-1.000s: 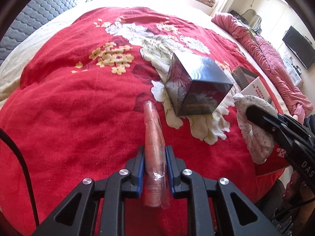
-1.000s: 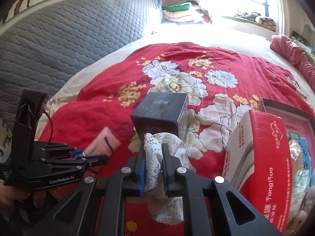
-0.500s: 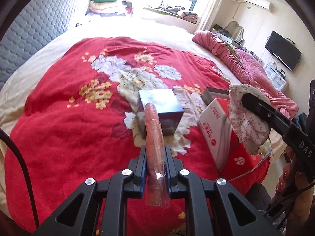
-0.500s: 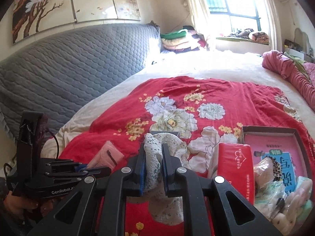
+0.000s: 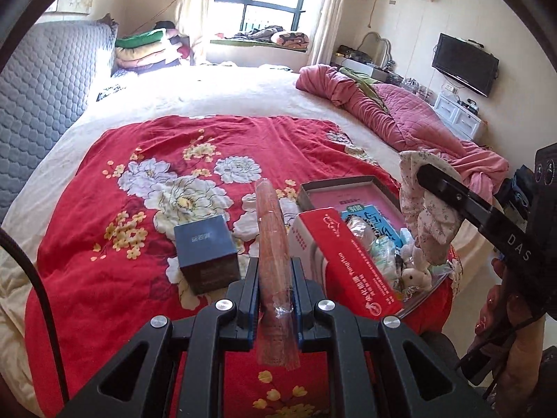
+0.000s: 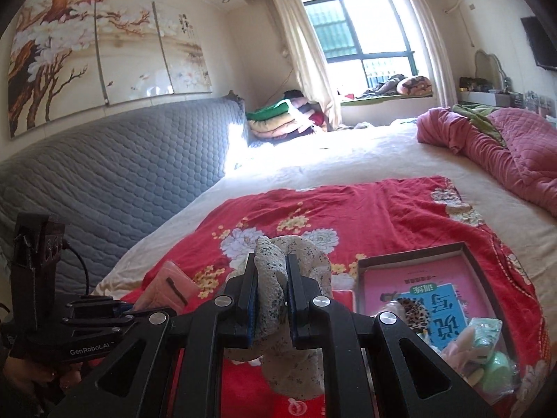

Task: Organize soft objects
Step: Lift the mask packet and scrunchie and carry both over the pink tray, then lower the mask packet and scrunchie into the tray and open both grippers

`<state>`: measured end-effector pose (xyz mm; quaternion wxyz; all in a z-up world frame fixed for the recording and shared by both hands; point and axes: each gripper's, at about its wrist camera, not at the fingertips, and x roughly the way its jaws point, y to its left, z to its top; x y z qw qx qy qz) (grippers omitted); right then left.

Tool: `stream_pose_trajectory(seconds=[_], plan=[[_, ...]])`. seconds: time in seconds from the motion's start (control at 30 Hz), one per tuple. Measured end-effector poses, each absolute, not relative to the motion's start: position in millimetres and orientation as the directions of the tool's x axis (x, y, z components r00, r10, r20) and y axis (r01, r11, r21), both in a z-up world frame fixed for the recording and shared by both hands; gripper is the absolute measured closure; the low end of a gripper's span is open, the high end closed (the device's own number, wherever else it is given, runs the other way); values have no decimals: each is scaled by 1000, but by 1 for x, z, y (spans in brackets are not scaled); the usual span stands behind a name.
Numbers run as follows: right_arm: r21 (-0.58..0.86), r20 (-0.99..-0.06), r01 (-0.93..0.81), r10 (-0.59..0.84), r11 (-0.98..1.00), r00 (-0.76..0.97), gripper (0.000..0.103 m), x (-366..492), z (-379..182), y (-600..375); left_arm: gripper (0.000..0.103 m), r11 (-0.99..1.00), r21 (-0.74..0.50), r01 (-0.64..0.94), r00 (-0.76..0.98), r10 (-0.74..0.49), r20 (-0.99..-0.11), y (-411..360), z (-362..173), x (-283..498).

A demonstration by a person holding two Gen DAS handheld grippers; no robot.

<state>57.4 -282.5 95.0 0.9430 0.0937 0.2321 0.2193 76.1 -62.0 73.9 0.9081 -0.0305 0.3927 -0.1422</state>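
Note:
My left gripper (image 5: 274, 264) is shut on a long flat pink packet (image 5: 269, 216) in clear wrap, held above the red floral blanket (image 5: 104, 226). My right gripper (image 6: 271, 261) is shut on a bunched white floral cloth (image 6: 296, 365) that hangs below its fingers. In the left wrist view the right gripper (image 5: 423, 174) and the cloth (image 5: 424, 223) hover over a shallow brown box (image 5: 348, 181). The right wrist view has the left gripper (image 6: 153, 310) with the packet (image 6: 167, 289) at lower left.
The box (image 6: 410, 254) holds a pink book, small plush toys (image 5: 414, 275) and packets. A red tissue pack (image 5: 348, 261) leans on its near side, and a dark blue cube box (image 5: 205, 247) stands beside it. A pink quilt (image 5: 383, 115) lies far right, with a grey headboard (image 6: 122, 181) to the left.
Both grippers have risen and tilted up, each keeping its hold. The bed's objects now sit lower and smaller, and the window and walls have come into view.

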Motion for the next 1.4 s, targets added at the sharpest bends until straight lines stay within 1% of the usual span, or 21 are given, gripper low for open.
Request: stream_pose_trajectory(seconds=[0.37,0.53,0.67,0.9,1.1,1.2,1.27,1.4], plan=[[323,-357,-212,326,922,875,89,48,93,-371,88,924,-127,360,620,-339,-708,-145,84,96],[352,-369,-102,238,930,899,89,45,81,-419,87,896,-125,426,568,-372,-734,-194,70,110],[386,-402,-25,193,922,895,88,47,62,-451,87,871,-118,476,514,-385,-767,-233,53,124],[420,-474,28,194,907,859,87,66,22,-465,87,852,-132,507,430,-383,-817,-273,21,153],[446,-524,8,255,895,813,85,86,-9,-451,87,855,-152,495,383,-372,-845,-282,-3,171],[473,-531,2,283,881,799,80,89,-18,-450,87,856,-163,491,372,-375,-849,-282,-8,175],[490,-527,-3,298,872,796,71,91,-21,-450,87,857,-164,489,368,-373,-852,-282,-11,176],[522,-507,-18,327,853,797,64,92,-22,-451,87,858,-174,484,357,-375,-855,-282,-14,179]])
